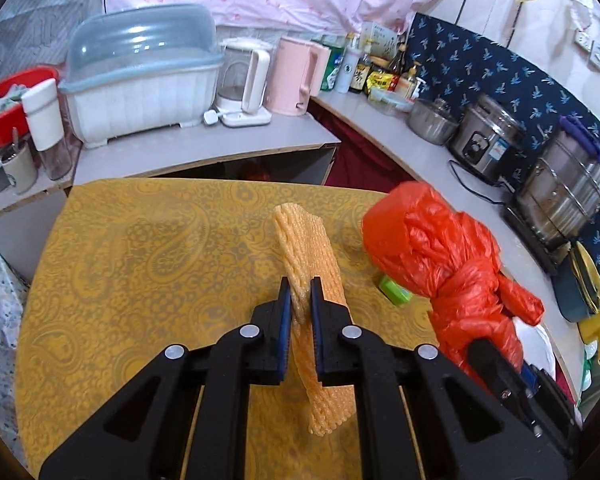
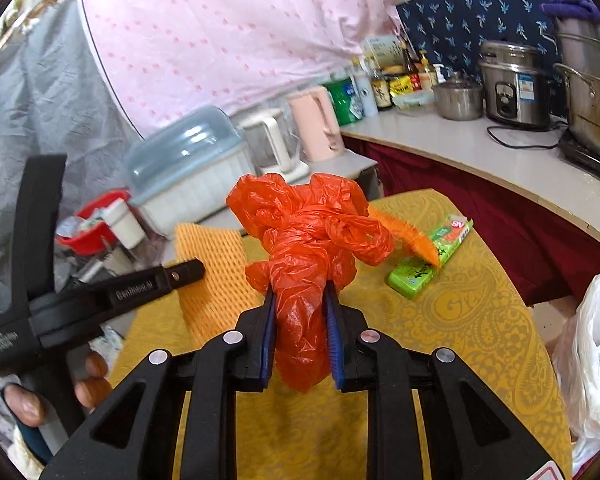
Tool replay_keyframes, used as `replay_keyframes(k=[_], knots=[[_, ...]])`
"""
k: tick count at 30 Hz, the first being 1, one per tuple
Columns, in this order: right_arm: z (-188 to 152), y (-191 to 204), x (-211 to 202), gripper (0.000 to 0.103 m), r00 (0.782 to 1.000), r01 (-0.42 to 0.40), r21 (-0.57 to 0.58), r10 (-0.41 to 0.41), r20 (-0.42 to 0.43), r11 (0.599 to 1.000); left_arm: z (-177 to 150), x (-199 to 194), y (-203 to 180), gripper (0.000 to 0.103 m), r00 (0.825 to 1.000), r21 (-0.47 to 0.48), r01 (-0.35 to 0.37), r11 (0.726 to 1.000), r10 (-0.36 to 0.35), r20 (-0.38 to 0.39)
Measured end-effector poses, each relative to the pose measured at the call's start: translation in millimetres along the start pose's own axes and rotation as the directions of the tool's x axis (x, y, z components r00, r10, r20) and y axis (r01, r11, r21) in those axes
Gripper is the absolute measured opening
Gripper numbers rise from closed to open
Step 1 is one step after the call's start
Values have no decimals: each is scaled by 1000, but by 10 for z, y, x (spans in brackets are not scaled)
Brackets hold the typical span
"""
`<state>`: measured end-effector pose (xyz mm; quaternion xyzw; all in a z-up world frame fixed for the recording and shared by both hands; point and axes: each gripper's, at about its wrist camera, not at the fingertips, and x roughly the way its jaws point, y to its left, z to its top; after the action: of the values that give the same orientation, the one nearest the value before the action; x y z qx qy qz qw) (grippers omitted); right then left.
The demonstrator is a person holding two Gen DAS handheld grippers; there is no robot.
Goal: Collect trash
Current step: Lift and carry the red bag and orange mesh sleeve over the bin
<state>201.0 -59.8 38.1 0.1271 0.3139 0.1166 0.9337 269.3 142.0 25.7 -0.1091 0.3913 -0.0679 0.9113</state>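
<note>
1. The left gripper (image 1: 300, 286) is seen clamped on a strip of yellow-orange foam netting (image 1: 306, 248), the kind of soft mesh sleeve used around fruit. The strip is pinched flat between the blue pads, one end standing up beyond the fingertips and the other hanging limp below them.

2. The netting appears to be held clear of the yellow paisley-patterned tablecloth (image 1: 148, 264) beneath the gripper, which suits a carry rather than a drag.

3. The right gripper (image 2: 300, 292) is closed on a crumpled, knotted red-orange plastic bag (image 2: 312, 232). The grip is taken on the lower tail of the bag, so that the bulky knotted part stands beyond the fingertips.

4. In the left wrist view the same bag is found to the right of the left gripper, close beside the netting but not touching it.

5. A flat green printed packet (image 2: 430, 258) is left lying on the cloth ahead and to the right of the right gripper, with an orange curved scrap (image 2: 410, 234) resting against it. Neither is held.

6. A white plastic bag (image 2: 588, 352) is seen at the far right of the right gripper; it is judged a likely receptacle, though its mouth cannot be made out.

7. With both grippers full, the packet and scrap would be judged to need a further trip.
</note>
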Motion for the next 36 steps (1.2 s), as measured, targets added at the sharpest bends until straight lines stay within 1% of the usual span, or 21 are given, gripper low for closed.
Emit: replay_keyframes(k=[3, 8, 15, 21, 27, 36], knots=[[-16, 33, -238, 21, 999, 7, -5, -7, 35, 1000, -71, -173, -62, 9, 1000, 7, 4, 1000, -4, 12], [-7, -56, -599, 21, 995, 31, 12, -32, 93, 999, -224, -374, -208, 9, 1000, 33, 19, 999, -19, 18], [-11, -367, -1041, 21, 983, 96, 61, -104, 151, 994, -357, -552, -590, 9, 998, 92, 62, 994, -65, 24], [-56, -688, -1365, 21, 968, 155, 105, -172, 183, 982, -445, -612, -1033, 9, 993, 150, 112, 982, -116, 18], [-104, -1037, -1640, 21, 950, 210, 146, -237, 201, 967, -552, -640, -1518, 9, 985, 212, 168, 963, -173, 6], [-262, -1689, -2042, 21, 919, 282, 237, -332, 210, 930, -758, -620, -2341, 9, 968, 306, 247, 919, -249, -33]])
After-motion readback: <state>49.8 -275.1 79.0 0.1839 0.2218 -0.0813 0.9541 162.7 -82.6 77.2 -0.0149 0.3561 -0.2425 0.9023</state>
